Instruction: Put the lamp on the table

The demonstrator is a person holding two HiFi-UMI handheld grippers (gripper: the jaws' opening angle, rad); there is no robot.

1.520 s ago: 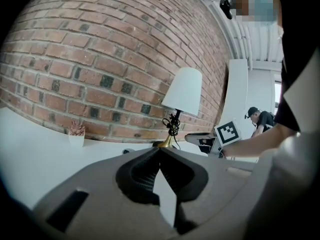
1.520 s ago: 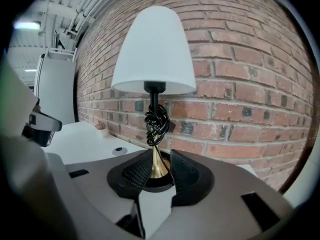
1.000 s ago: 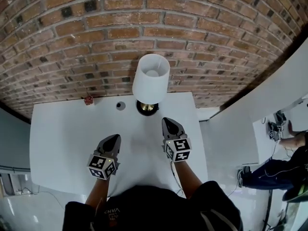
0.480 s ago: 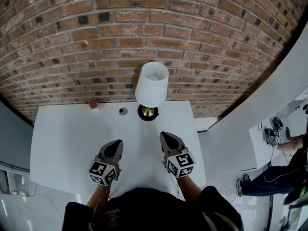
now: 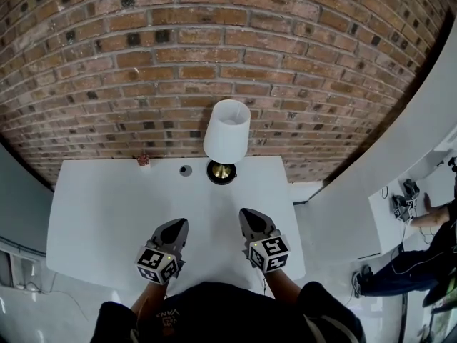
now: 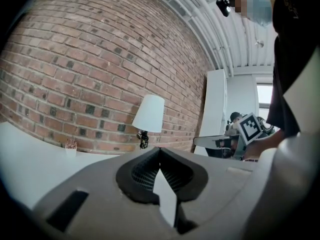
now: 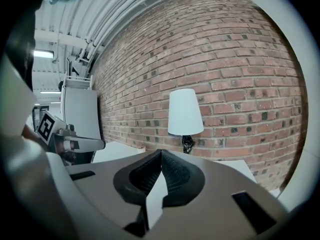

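- The lamp point(image 5: 226, 131) stands upright on the white table point(image 5: 107, 213), at the middle of its far edge and close to the brick wall point(image 5: 214, 48).
- Its white shade sits above a dark round base with a brass-coloured centre.
- The left gripper point(image 5: 178, 224) hovers over the near part of the table. In the left gripper view its ribbed pads meet at the tip, with nothing between them.
- The right gripper point(image 5: 250, 214) hangs beside it, also over the near part of the table. Its jaws are likewise pressed together on nothing.
- Both grippers point toward the lamp and are well apart from it; neither touches it.
- Each gripper carries its cube with square markers at the rear end, next to the holder's dark sleeves.
- In the left gripper view the lamp shows just left of the jaw tip, against the wall. In the right gripper view it shows just right of the tip.
- A small white pot point(image 5: 144, 161) with a reddish plant stands at the table's far edge, left of the lamp.
- A small grey round thing point(image 5: 186, 170) lies between the pot and the lamp's base, nearer the base.
- A white panel point(image 5: 400, 156) rises to the right of the table.
- Beyond the panel, part of another person point(image 5: 421, 263) shows at the right edge, too cut off to tell more.
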